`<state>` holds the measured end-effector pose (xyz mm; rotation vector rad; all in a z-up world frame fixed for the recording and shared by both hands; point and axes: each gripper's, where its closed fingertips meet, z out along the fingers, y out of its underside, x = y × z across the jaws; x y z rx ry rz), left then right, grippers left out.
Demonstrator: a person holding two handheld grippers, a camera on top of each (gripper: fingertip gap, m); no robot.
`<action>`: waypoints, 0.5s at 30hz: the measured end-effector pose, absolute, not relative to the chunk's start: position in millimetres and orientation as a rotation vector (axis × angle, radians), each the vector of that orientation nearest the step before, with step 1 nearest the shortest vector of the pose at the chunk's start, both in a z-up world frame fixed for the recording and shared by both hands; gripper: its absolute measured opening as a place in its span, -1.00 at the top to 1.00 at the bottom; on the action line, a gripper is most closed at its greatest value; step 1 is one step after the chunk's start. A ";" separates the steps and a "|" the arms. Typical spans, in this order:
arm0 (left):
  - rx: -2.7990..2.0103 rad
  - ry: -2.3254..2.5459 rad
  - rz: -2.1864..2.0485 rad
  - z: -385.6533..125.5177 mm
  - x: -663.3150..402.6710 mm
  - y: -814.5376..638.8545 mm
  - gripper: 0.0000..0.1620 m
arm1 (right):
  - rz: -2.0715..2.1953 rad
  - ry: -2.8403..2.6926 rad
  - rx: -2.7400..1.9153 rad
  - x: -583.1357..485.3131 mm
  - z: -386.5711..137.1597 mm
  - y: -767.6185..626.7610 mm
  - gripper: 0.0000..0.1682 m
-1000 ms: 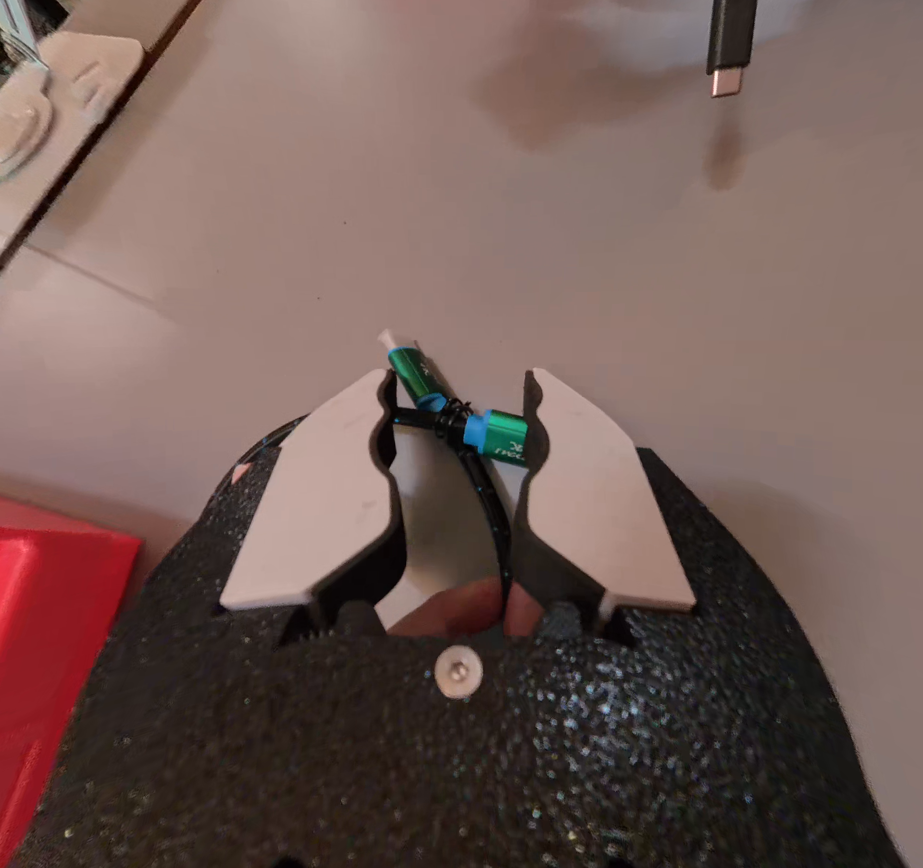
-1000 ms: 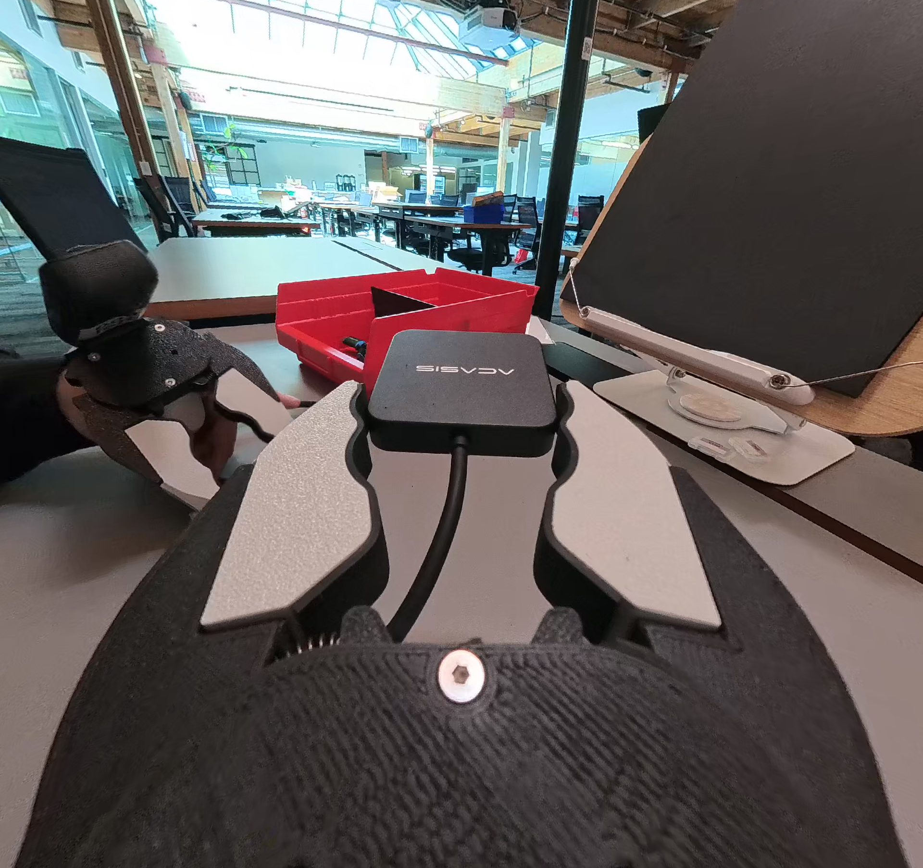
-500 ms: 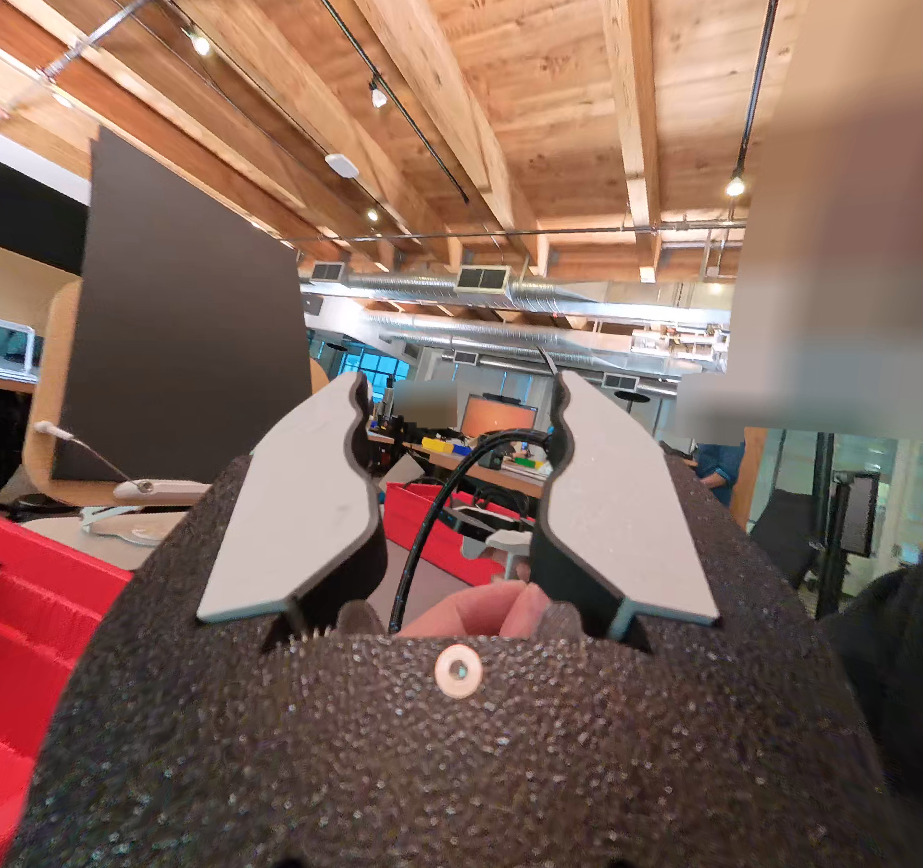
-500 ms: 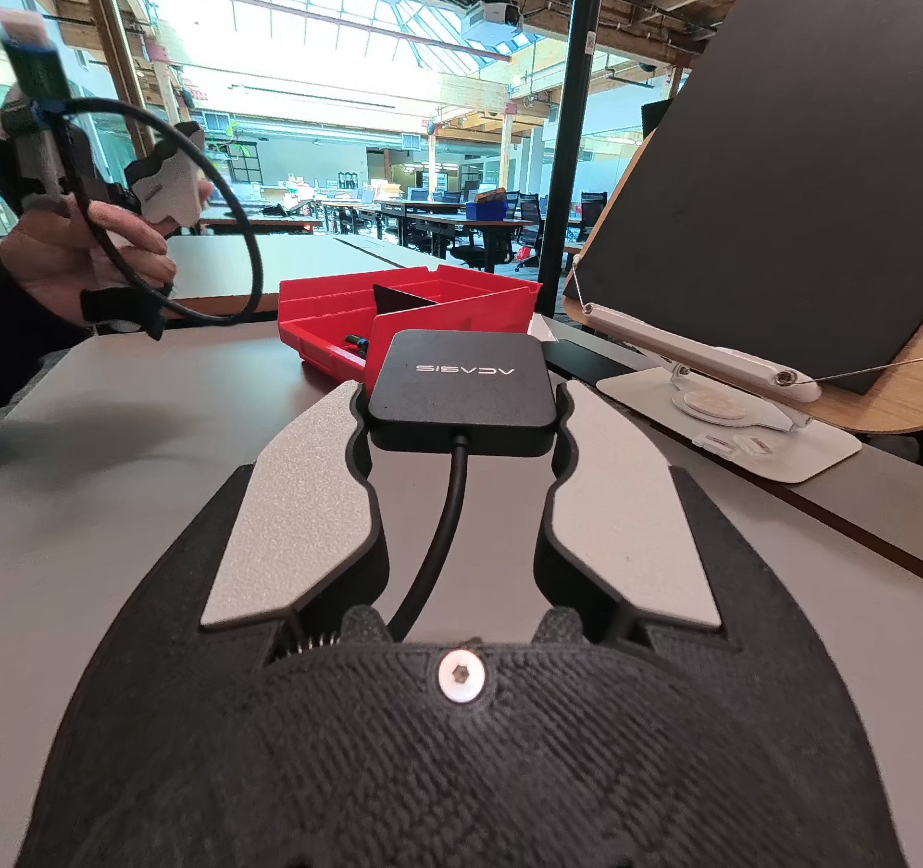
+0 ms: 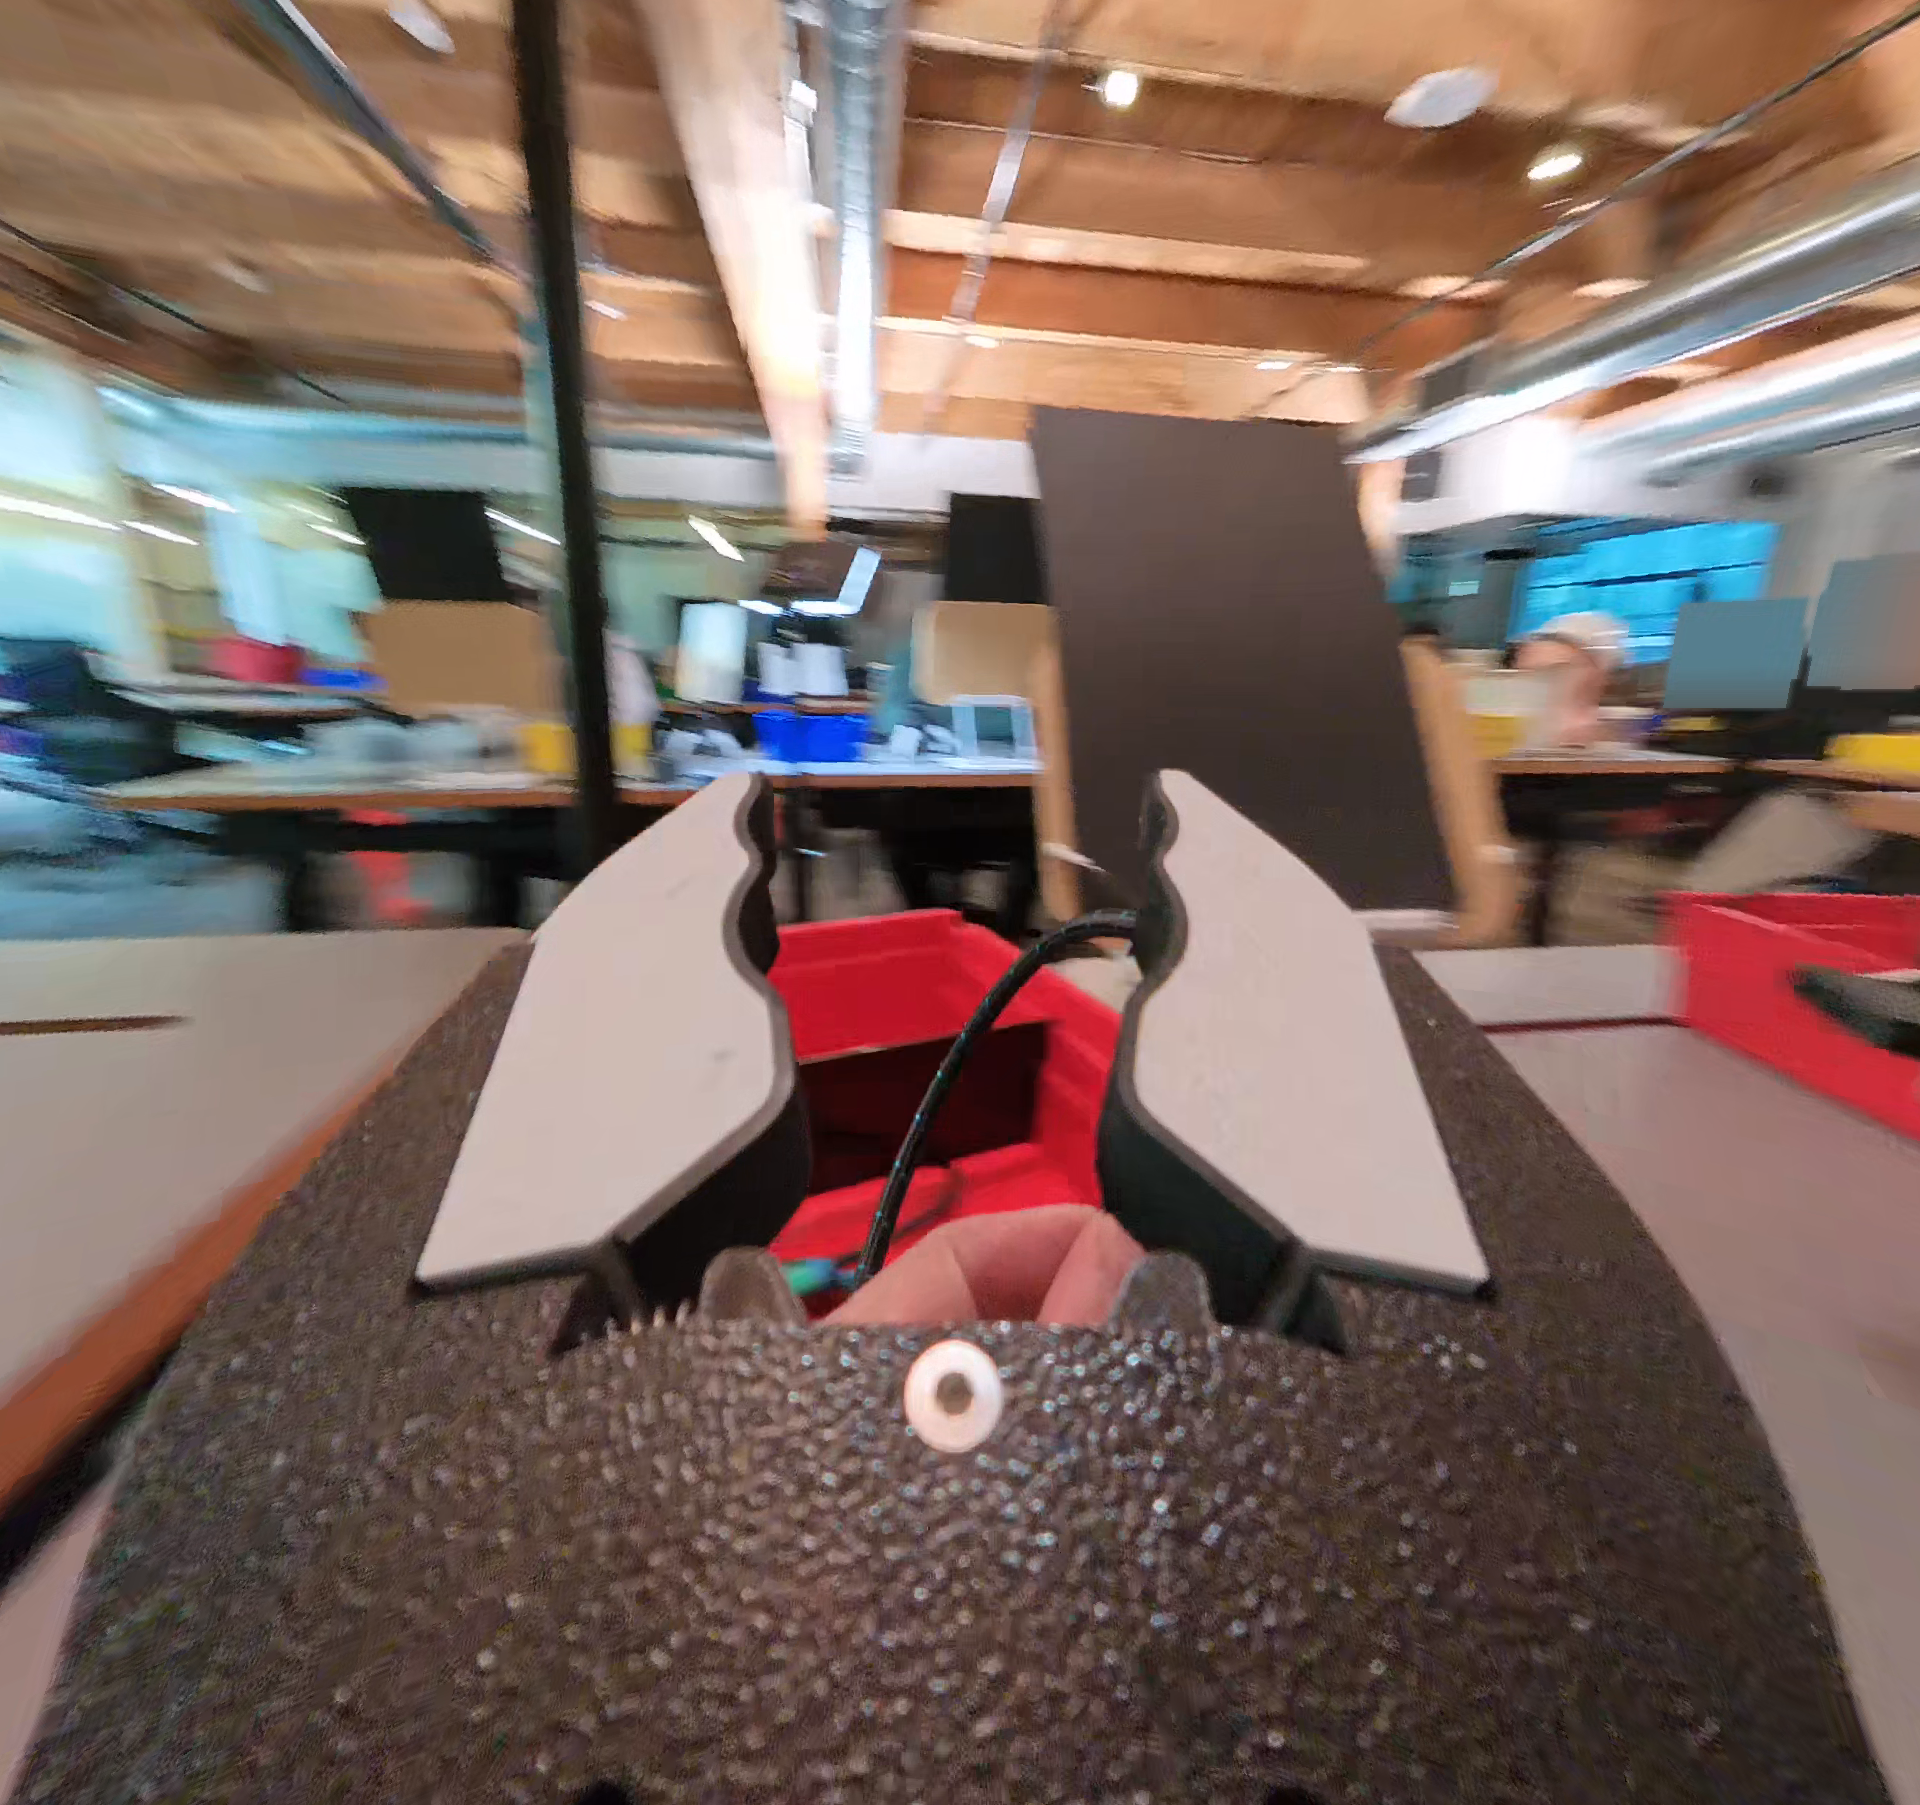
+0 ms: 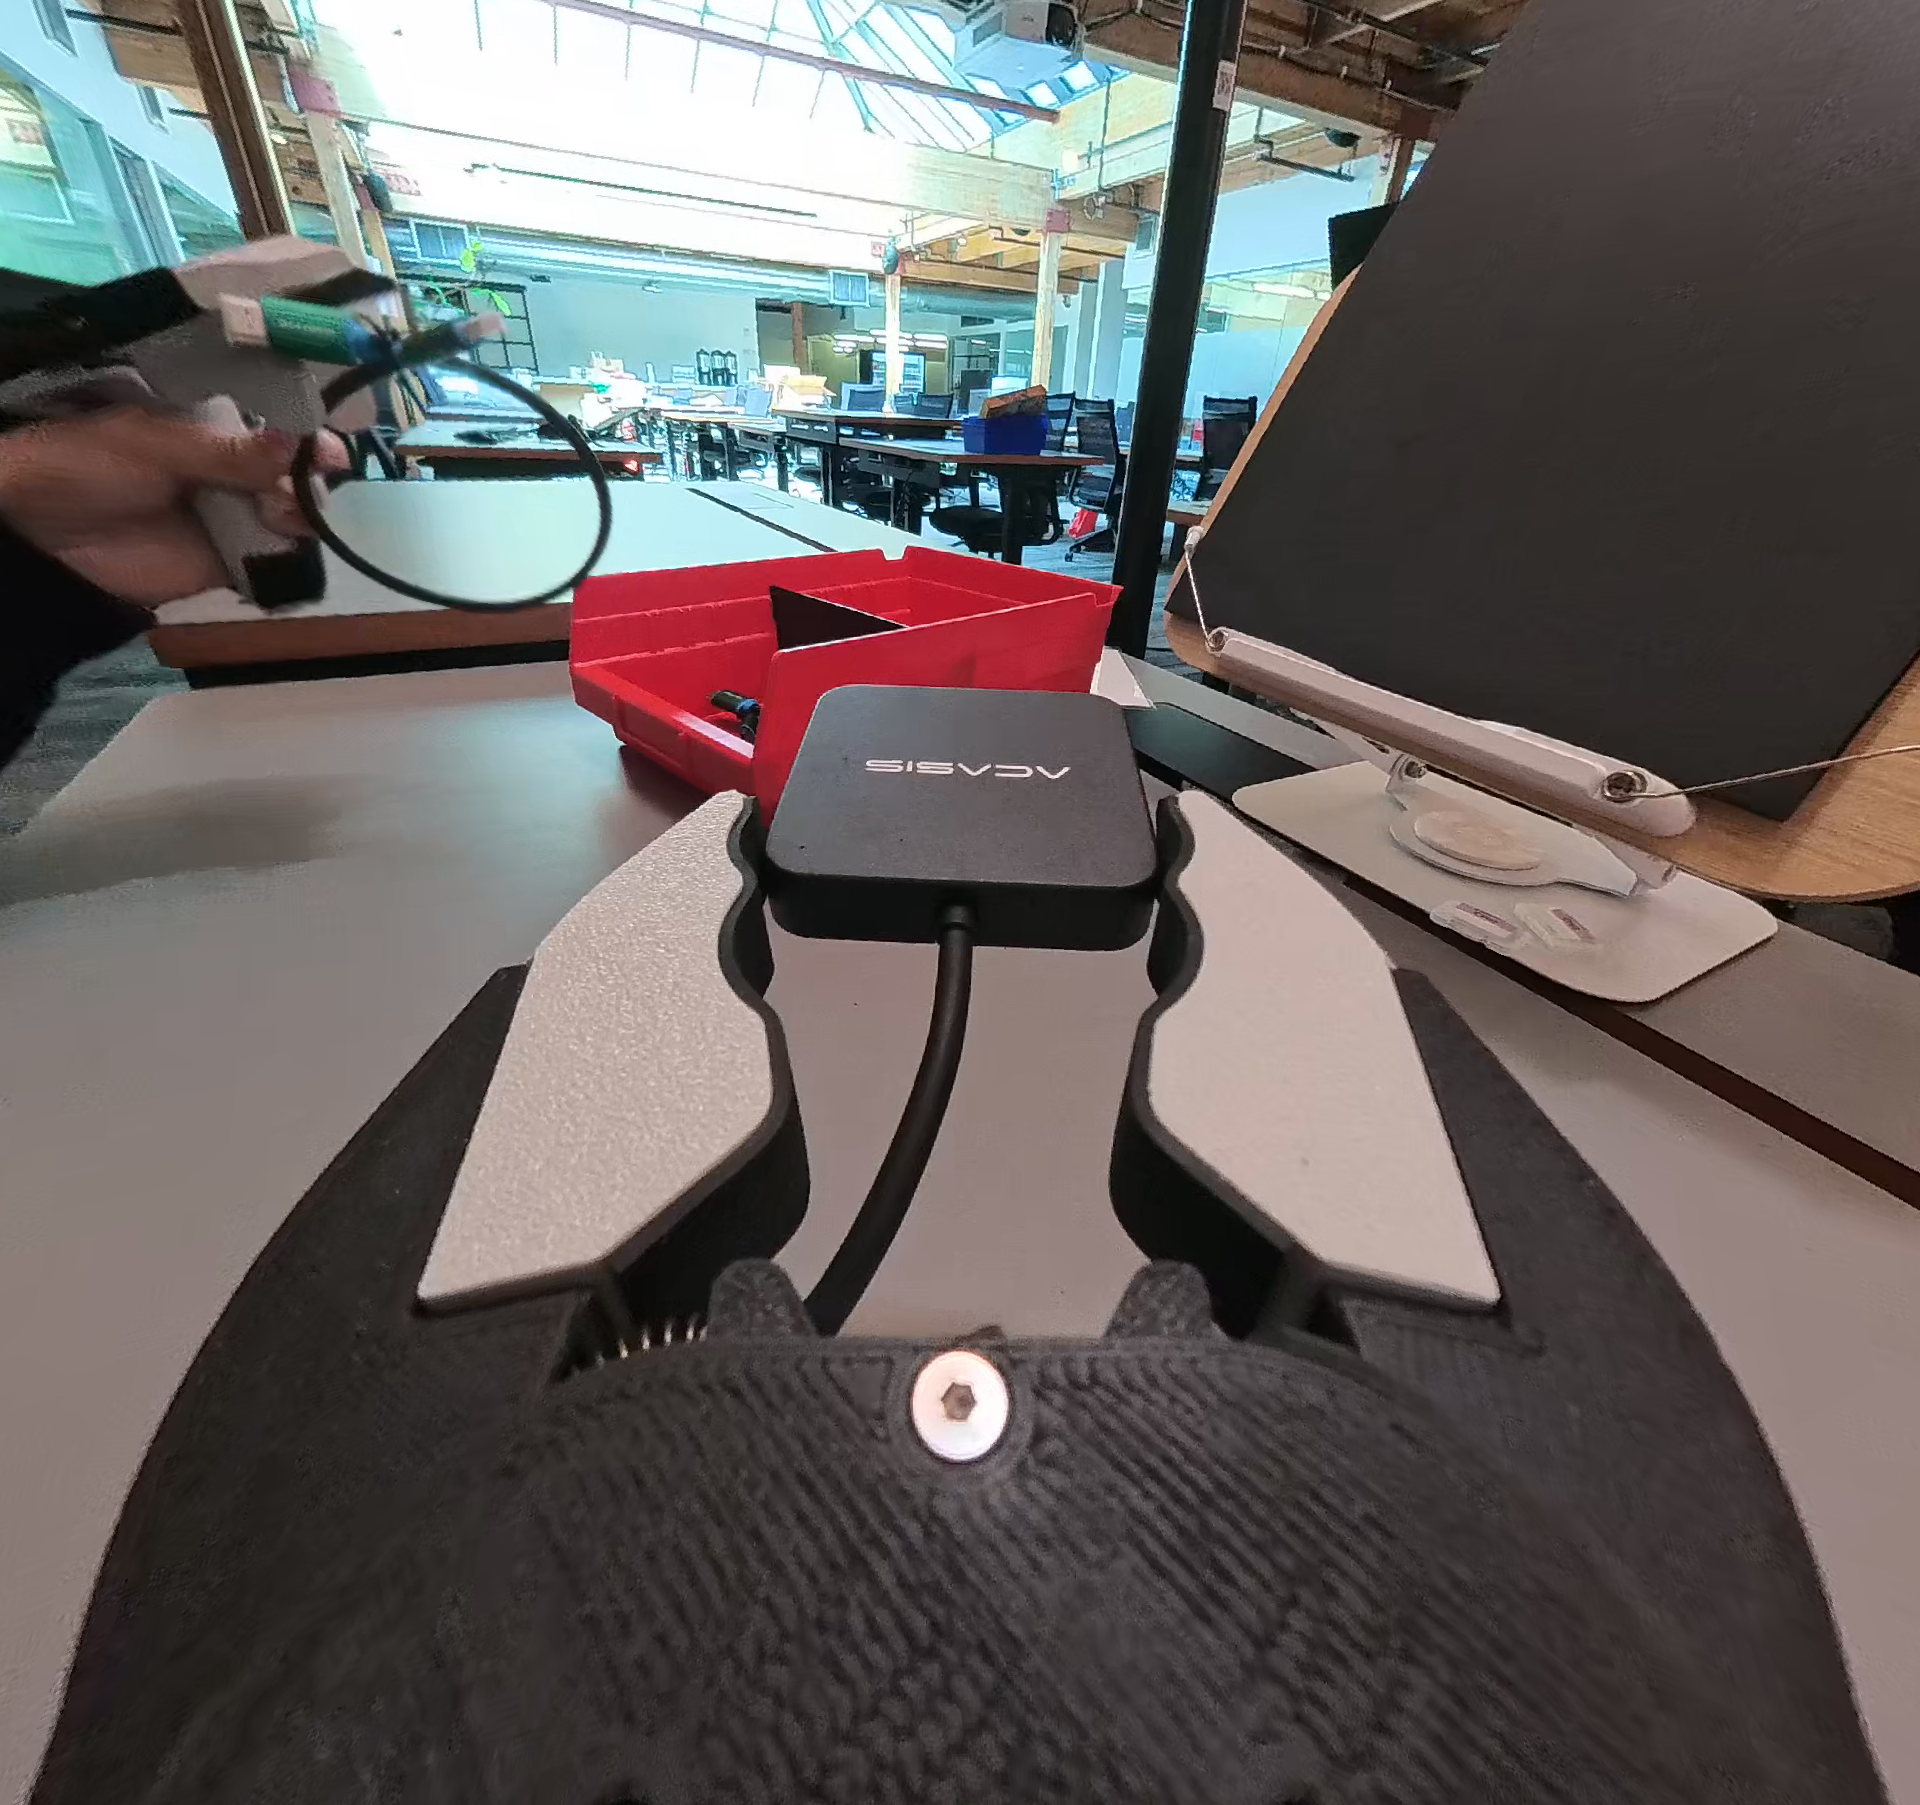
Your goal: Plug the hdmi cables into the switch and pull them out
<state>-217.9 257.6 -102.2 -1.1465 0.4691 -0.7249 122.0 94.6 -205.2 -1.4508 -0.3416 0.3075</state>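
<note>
- left wrist view: left gripper (image 5: pixel 951 825) jaws apart, nothing pinched; hdmi cable (image 5: pixel 940 1090) looped between them, held underneath by hand (image 5: pixel 997 1272), likely for carrying; red bin (image 5: pixel 935 966) ahead.
- right wrist view: right gripper (image 6: pixel 961 836) clamped on switch (image 6: pixel 961 799), steadying it above surface (image 6: pixel 312 924) for plugging; green plug (image 6: pixel 307 327) raised far left.

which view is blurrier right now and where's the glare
Left wrist view: the room, the tables and the red bin are smeared by motion; only the left gripper is sharp. Right wrist view: sharp on the right gripper, the black switch and the grey table; the skylight glares white, and the hand with the looped cable is blurred.
</note>
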 end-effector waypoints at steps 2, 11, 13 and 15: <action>-1.133 0.413 -0.578 -94.0 -240.0 263.2 0.19 | 0.307 -0.342 -1.451 121.8 -205.2 94.7 0.15; -1.171 0.609 -0.320 -115.1 -205.8 269.9 0.15 | 0.304 -0.343 -1.452 121.8 -205.7 94.9 0.15; -1.147 0.695 -0.241 -117.3 -185.9 271.0 0.14 | 0.308 -0.339 -1.453 121.9 -206.1 95.1 0.15; -1.157 0.805 -0.183 -126.8 -161.8 277.8 0.12 | 0.307 -0.344 -1.456 120.9 -206.9 95.3 0.15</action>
